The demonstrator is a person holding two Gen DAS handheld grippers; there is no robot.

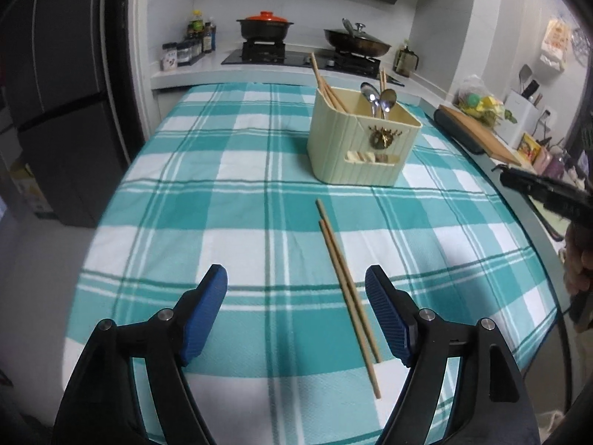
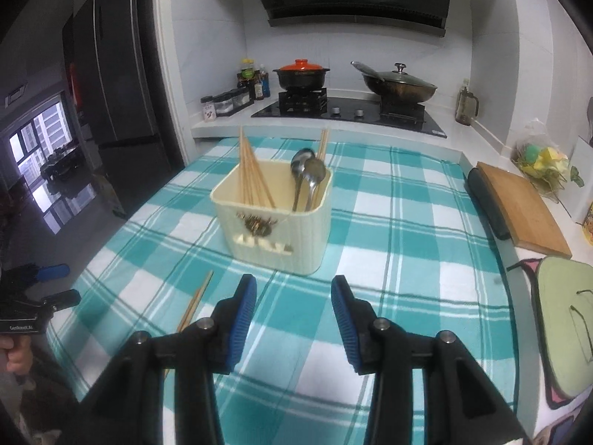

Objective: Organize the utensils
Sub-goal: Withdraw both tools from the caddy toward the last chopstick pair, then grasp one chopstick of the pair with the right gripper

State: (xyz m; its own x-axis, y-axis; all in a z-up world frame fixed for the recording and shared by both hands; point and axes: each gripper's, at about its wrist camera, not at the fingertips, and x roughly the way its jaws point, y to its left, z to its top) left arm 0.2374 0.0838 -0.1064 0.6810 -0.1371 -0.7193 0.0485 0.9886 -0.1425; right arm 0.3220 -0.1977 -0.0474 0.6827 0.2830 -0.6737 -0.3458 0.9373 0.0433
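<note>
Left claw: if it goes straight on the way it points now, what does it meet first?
Probably the checked tablecloth. The open left claw points down at bare cloth, with the loose chopsticks just inside its right finger. Depth is unclear.

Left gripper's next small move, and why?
Probably ease the left gripper down and slightly right, then close on the chopsticks. They are the only loose utensils on the cloth; the rest stand in the holder. The jaws stand open and empty, and the pair lies just inside the right finger.
</note>
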